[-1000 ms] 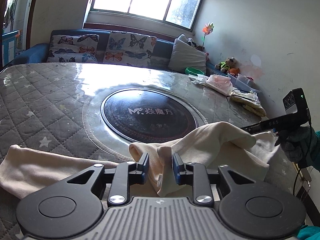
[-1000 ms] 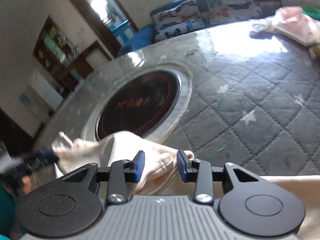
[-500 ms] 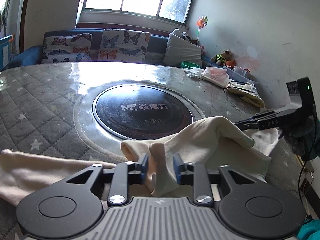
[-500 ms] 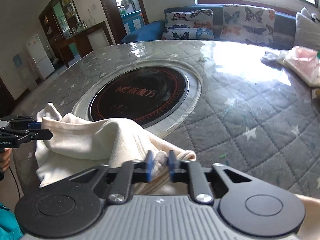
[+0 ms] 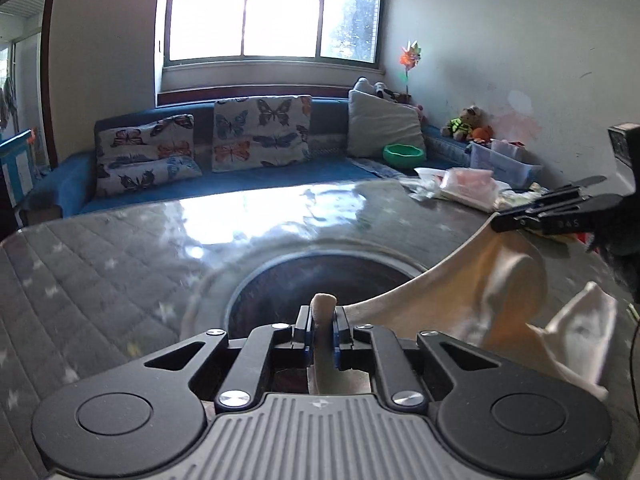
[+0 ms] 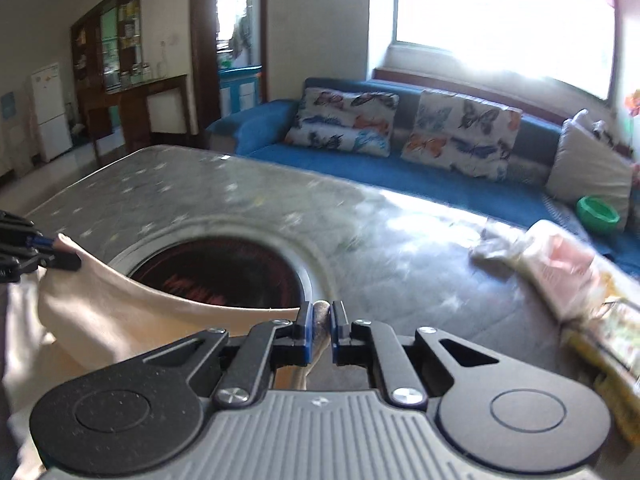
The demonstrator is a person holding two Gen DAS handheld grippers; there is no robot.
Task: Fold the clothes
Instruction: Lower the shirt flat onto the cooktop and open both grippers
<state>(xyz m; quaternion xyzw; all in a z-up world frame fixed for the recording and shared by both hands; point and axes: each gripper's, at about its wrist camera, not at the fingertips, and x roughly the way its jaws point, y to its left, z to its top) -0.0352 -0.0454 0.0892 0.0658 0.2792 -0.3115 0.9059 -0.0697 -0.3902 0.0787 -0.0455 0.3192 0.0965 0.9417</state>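
Note:
A cream garment (image 5: pixel 472 300) hangs stretched between my two grippers above the quilted grey table (image 5: pixel 100 264). My left gripper (image 5: pixel 322 322) is shut on a pinched fold of it. In the left wrist view the right gripper (image 5: pixel 536 222) holds the other end at the right. In the right wrist view my right gripper (image 6: pixel 320 326) is shut on the garment (image 6: pixel 120 320), and the left gripper (image 6: pixel 44 258) holds the far end at the left. The cloth sags between them over the round dark hotplate (image 6: pixel 224 276).
A pink-and-white bag pile (image 5: pixel 464 188) and a yellow packet (image 6: pixel 608 332) lie on the table's right part. A blue sofa (image 5: pixel 224 176) with butterfly cushions, a green bowl (image 5: pixel 404 155) and toys stand behind. A doorway and fridge (image 6: pixel 50 112) are at the left.
Both grippers have closed on the garment and lifted it off the table, pulling its top edge taut between them. Both cameras now tilt up toward the sofa and window.

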